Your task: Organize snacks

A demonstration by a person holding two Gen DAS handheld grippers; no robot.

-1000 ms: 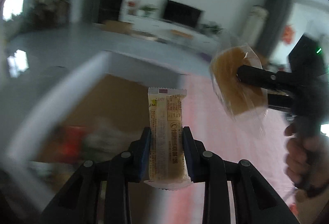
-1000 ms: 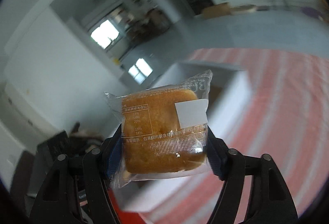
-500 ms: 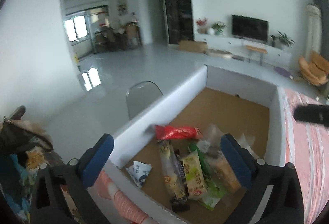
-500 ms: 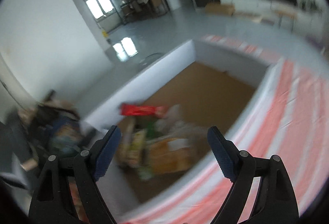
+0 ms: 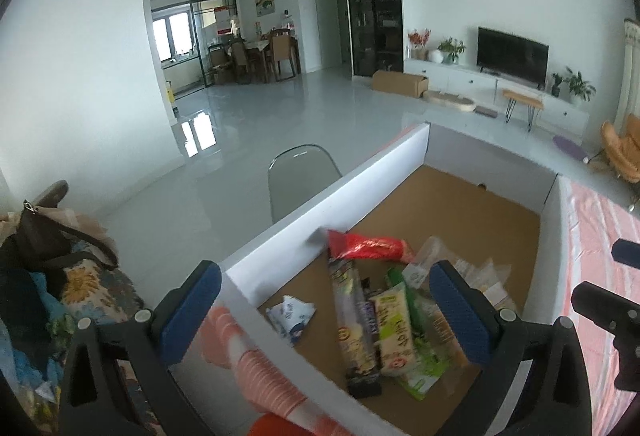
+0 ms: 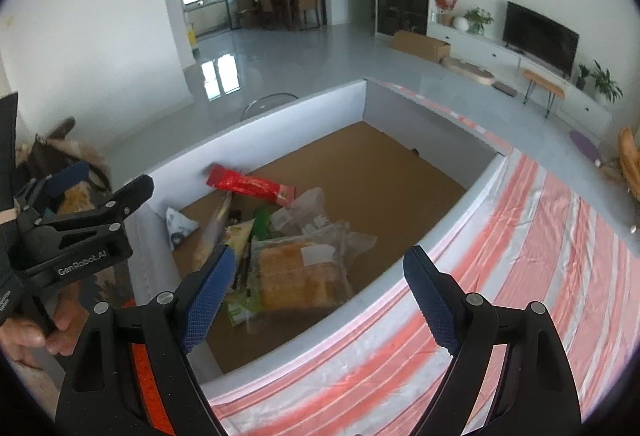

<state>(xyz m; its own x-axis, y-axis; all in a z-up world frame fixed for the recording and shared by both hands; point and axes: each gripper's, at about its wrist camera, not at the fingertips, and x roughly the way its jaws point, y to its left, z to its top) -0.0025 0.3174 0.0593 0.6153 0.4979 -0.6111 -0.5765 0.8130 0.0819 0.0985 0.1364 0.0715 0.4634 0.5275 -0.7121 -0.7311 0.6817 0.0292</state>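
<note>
A white-walled cardboard box [image 5: 320, 212] [image 6: 280, 116] holds a pile of snacks at its near end. In it lie a red packet [image 5: 366, 246] [image 6: 250, 185], a long clear-wrapped bar [image 5: 352, 320], a pale wafer pack [image 5: 394, 328], a wrapped cake [image 6: 298, 276] and a small white packet [image 5: 290, 314] [image 6: 178, 226]. My left gripper [image 5: 326, 310] is open and empty above the box's near corner. My right gripper [image 6: 318, 298] is open and empty above the box's near wall and the cake.
The box stands on a red-and-white striped cloth [image 6: 520, 276]. A grey chair [image 5: 300, 172] stands behind the box. Bags and clothes [image 5: 48, 268] lie to the left. The left gripper also shows in the right wrist view [image 6: 80, 236], held by a hand.
One second ago the left gripper held the wafer pack and the right held the wrapped cake. Both opened and now both snacks lie in the box.
</note>
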